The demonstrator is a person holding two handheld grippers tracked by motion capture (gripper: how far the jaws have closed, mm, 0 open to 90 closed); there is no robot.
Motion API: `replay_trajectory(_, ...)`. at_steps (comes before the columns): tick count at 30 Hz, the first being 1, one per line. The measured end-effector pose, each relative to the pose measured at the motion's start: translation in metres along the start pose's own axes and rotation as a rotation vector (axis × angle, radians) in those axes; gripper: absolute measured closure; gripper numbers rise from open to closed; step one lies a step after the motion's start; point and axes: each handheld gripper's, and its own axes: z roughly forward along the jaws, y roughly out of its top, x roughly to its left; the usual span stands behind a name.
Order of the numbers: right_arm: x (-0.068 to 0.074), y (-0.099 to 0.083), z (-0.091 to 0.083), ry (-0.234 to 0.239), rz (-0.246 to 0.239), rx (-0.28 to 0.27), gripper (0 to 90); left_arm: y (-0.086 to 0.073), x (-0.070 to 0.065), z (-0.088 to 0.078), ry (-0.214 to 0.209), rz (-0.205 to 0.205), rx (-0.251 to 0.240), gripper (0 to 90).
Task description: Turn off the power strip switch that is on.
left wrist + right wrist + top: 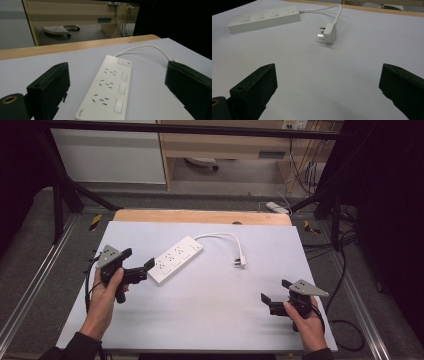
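White power strip (175, 259) lies diagonally left of the counter's (210, 320) centre, switch end toward the far right, beside your left gripper (142, 265), fingers released. Left gripper view: its sockets run lengthwise between the spread fingers (48, 87). Right gripper view: your right gripper (327, 92) is released, plug (329, 32) ahead.

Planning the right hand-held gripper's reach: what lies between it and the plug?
Nothing: bare white tabletop runs from the right hand-held gripper up to the plug, clearest in the right gripper view.
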Motion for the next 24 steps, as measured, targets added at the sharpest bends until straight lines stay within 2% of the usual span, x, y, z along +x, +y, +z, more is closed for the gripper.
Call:
replay_trajectory(12, 0.000, 0.000, 0.002, 0.000, -0.003, 0.005, 2.1, -0.007, 0.007, -0.031, 0.017, -0.016, -0.021, 6.1)
replay_trajectory(24, 0.000, 0.000, 0.002, 0.000, -0.004, 0.007, 2.1, -0.023, 0.009, -0.052, 0.023, -0.025, -0.008, 6.0)
